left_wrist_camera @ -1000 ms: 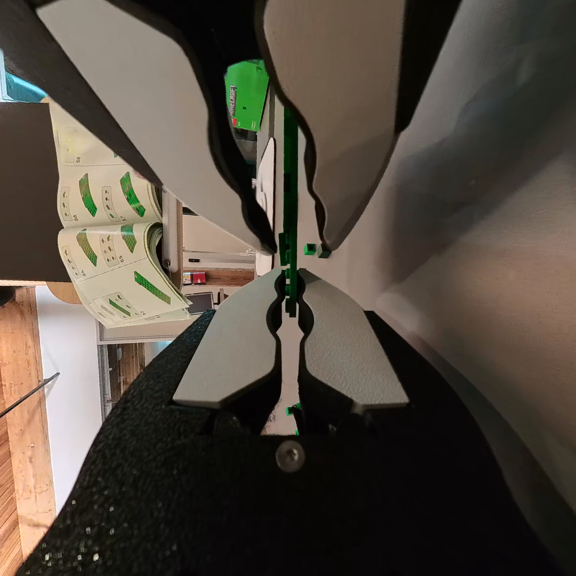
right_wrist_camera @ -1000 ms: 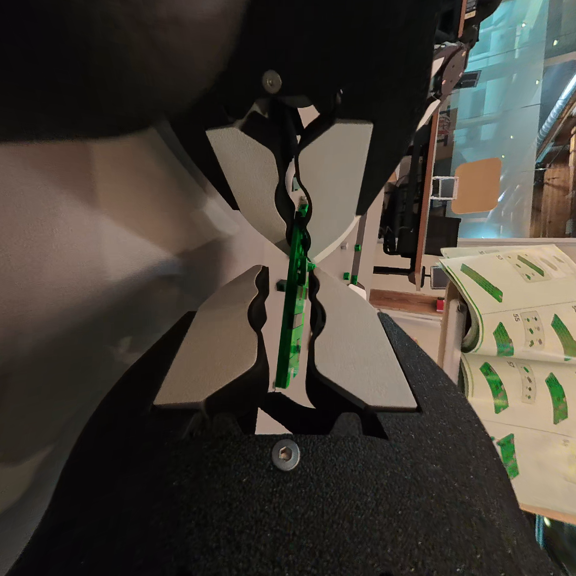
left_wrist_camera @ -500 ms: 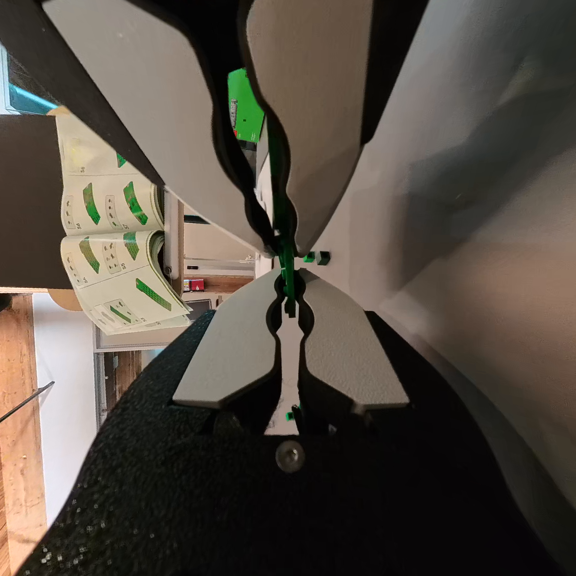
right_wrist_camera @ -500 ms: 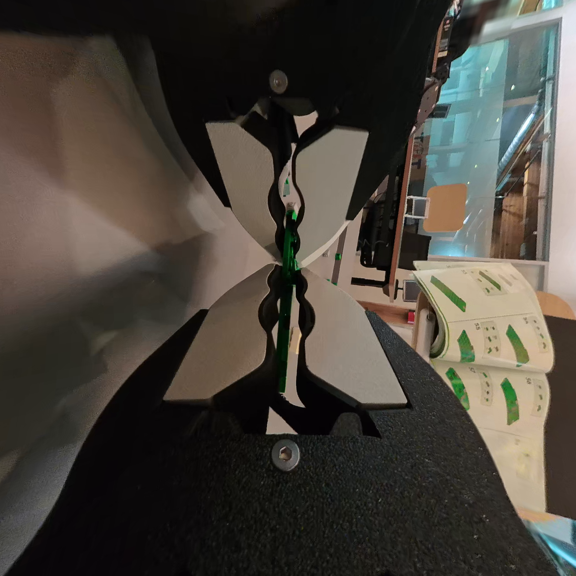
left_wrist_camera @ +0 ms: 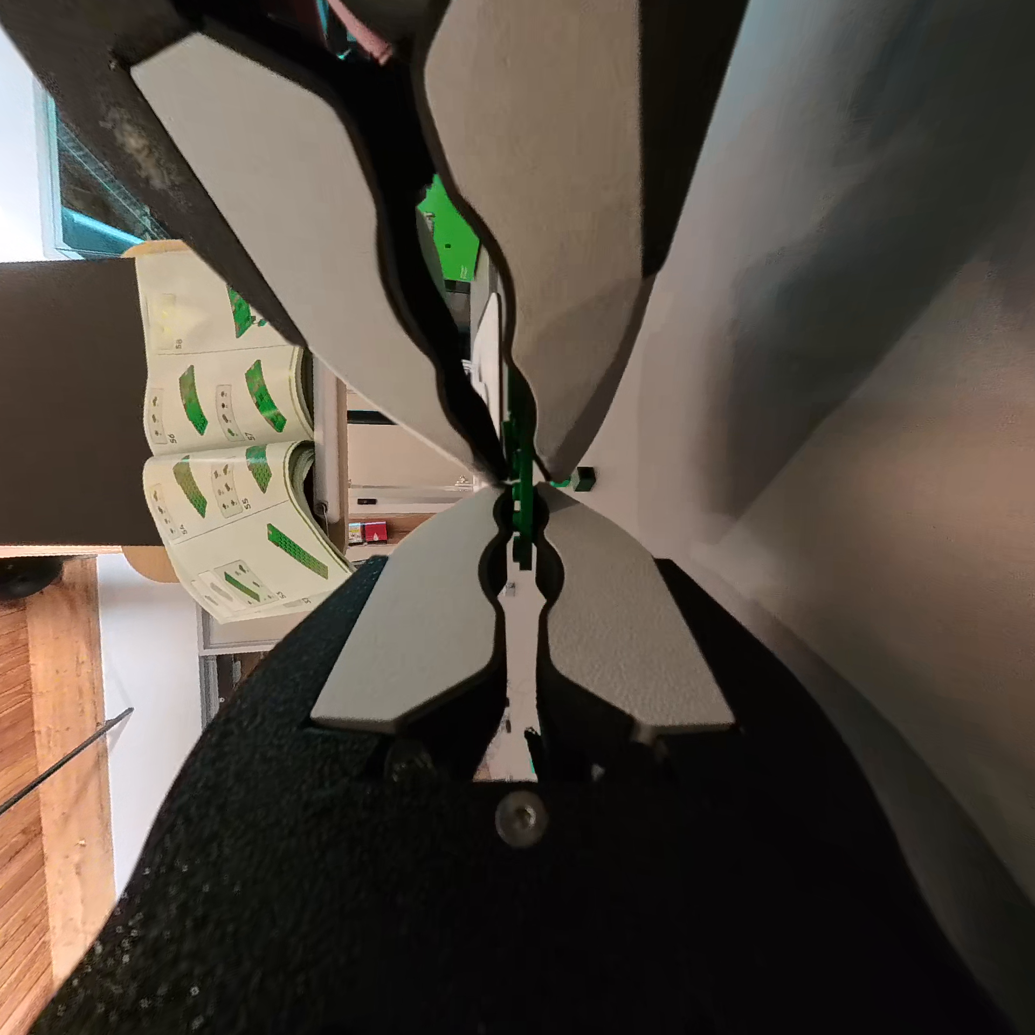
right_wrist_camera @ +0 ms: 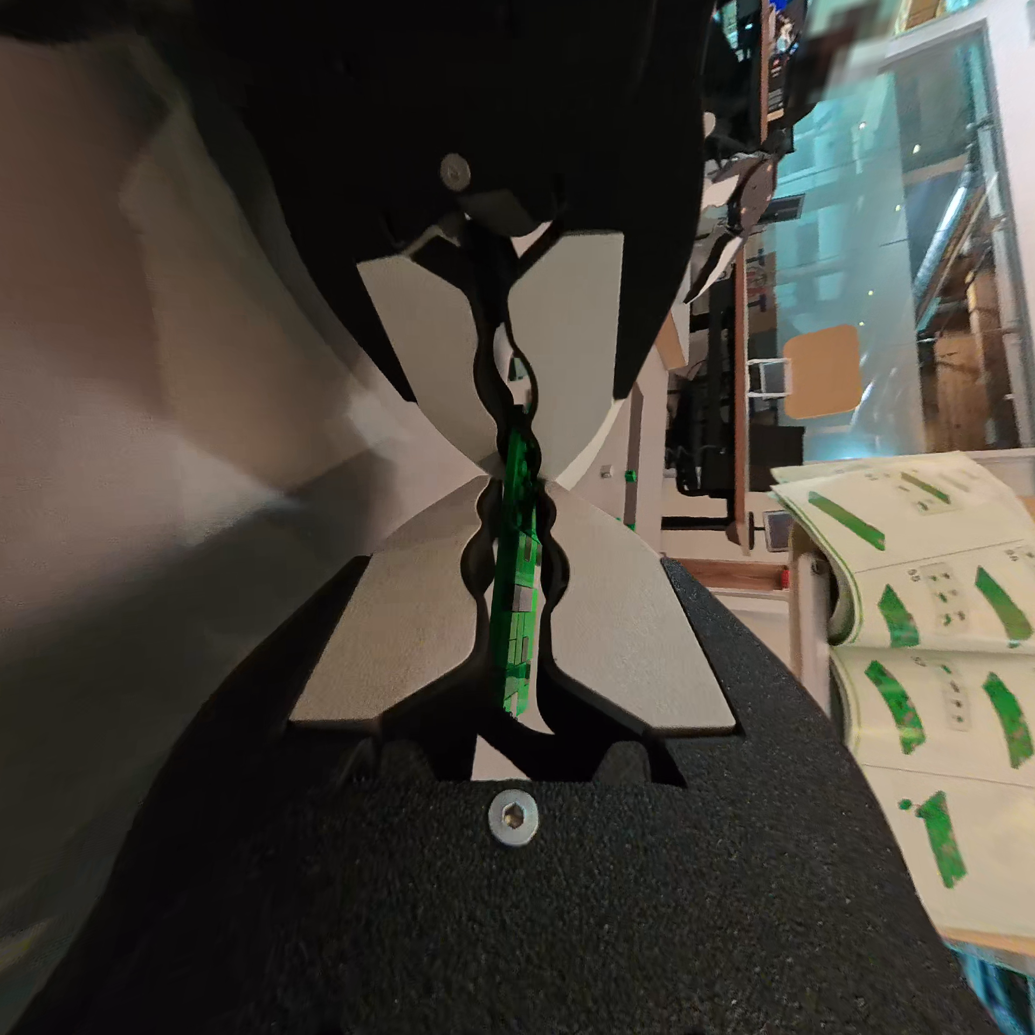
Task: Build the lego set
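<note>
A flat green lego plate assembly (left_wrist_camera: 523, 504) is seen edge-on, held between both grippers, which meet tip to tip. My left gripper (left_wrist_camera: 523, 495) is shut on one end of it. The right gripper (left_wrist_camera: 521, 470) comes in from the top of the left wrist view and grips the other end. In the right wrist view the plate (right_wrist_camera: 515, 605), with small tiles on its face, runs down between the fingers of my right gripper (right_wrist_camera: 518, 486), which is shut on it. The left gripper (right_wrist_camera: 518, 467) faces it from above.
The views are rolled sideways. The white table (left_wrist_camera: 784, 504) fills one side. Two small loose green bricks (left_wrist_camera: 579, 480) lie on it. An open instruction booklet (left_wrist_camera: 224, 476) (right_wrist_camera: 924, 616) stands nearby. A green box (left_wrist_camera: 451, 235) is farther back.
Both grippers keep their hold on the green plate. The pair has tilted and shifted a little, so the booklet and background have moved in both views.
</note>
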Action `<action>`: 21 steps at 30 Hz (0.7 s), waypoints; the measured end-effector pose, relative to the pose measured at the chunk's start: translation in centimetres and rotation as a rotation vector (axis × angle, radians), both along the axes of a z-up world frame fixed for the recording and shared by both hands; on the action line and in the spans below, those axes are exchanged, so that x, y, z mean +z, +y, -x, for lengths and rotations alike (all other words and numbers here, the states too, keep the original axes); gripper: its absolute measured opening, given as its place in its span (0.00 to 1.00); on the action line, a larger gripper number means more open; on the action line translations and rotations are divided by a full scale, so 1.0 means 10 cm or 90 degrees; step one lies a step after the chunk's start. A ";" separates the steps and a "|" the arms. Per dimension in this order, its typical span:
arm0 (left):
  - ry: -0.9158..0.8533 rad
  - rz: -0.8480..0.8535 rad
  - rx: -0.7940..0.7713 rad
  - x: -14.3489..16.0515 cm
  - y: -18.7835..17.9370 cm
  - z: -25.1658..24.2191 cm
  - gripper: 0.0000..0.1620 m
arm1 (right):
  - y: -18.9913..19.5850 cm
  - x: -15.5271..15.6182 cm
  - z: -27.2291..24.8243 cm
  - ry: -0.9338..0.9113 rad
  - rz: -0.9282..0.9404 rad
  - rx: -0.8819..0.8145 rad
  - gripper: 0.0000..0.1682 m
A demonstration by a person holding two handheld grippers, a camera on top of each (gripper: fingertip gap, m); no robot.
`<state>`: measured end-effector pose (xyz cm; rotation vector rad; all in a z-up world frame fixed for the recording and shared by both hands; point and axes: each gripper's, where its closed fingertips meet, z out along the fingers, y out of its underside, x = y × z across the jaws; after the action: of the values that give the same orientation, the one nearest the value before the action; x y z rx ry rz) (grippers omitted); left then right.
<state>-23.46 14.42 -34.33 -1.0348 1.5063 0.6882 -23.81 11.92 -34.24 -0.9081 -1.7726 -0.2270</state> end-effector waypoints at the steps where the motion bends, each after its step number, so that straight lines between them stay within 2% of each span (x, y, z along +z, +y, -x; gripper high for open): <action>1: -0.001 0.002 -0.002 0.00 0.00 0.00 0.02 | 0.00 0.01 0.00 -0.002 -0.005 0.000 0.06; 6: -0.054 0.049 -0.009 0.01 -0.02 -0.01 0.03 | 0.00 0.06 0.00 -0.002 -0.016 0.005 0.04; 10: -0.068 0.038 -0.006 0.05 -0.01 -0.01 0.03 | 0.00 0.11 -0.01 0.064 0.061 -0.002 0.07; 12: -0.069 0.048 -0.007 0.04 -0.01 -0.01 0.02 | 0.01 0.13 -0.05 0.076 0.056 -0.010 0.13; 17: -0.068 0.061 0.001 0.00 0.01 0.01 0.02 | 0.04 0.13 -0.12 0.058 0.022 -0.014 0.14; 21: -0.070 0.063 0.004 0.00 0.02 0.02 0.02 | 0.05 0.10 -0.11 0.028 -0.007 -0.005 0.10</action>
<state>-23.63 14.62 -34.31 -1.1351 1.4542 0.5568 -22.73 12.39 -33.24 -0.9061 -1.7266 -0.2196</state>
